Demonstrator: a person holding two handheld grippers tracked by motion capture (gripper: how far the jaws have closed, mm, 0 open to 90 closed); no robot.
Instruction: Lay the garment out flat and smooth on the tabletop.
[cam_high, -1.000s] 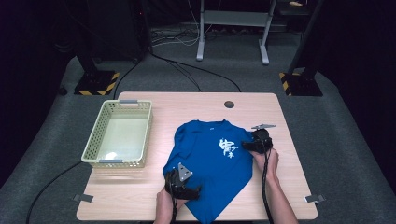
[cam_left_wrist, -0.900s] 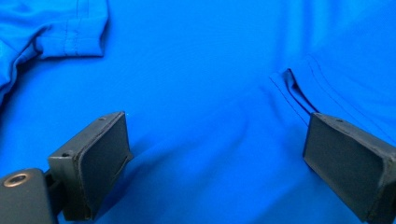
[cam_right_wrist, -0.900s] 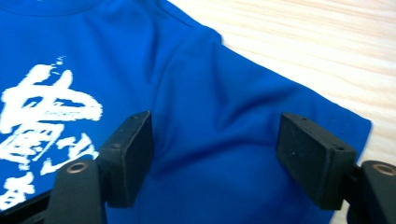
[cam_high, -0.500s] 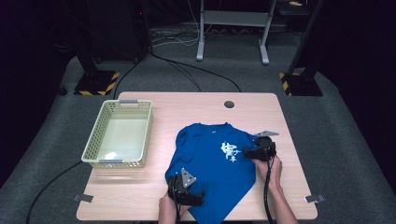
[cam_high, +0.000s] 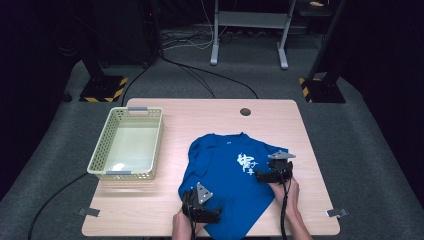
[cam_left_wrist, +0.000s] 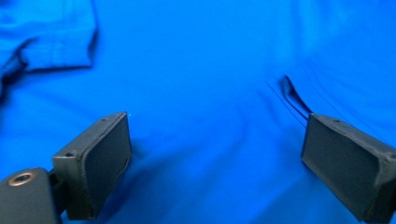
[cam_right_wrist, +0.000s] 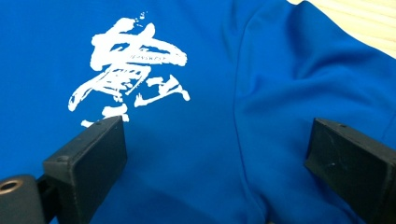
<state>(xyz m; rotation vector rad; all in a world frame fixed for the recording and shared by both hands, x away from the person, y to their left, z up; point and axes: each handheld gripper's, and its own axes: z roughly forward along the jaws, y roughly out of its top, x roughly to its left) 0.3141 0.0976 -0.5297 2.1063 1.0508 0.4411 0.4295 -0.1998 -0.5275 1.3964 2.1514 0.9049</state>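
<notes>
A blue T-shirt (cam_high: 225, 170) with a white brush-stroke print (cam_high: 246, 161) lies spread on the wooden table (cam_high: 210, 117), its lower hem hanging over the near edge. My left gripper (cam_high: 212, 216) rests low over the shirt's lower left part, jaws wide apart over flat blue cloth (cam_left_wrist: 210, 140). My right gripper (cam_high: 261, 175) sits at the shirt's right side beside the print (cam_right_wrist: 128, 70). Its jaws have just been opening and now stand wide, with cloth (cam_right_wrist: 215, 154) lying under them and nothing pinched. A folded sleeve (cam_right_wrist: 303, 60) lies ahead of it.
A pale yellow plastic basket (cam_high: 100, 155) stands on the table's left side, apart from the shirt. A round cable hole (cam_high: 245, 111) is near the far edge. Black stands and cables sit on the grey floor beyond the table.
The right gripper slid toward the near right with the shirt's right side, then let the cloth go. The shirt now lies a little farther right and flatter. The left gripper barely moved.
</notes>
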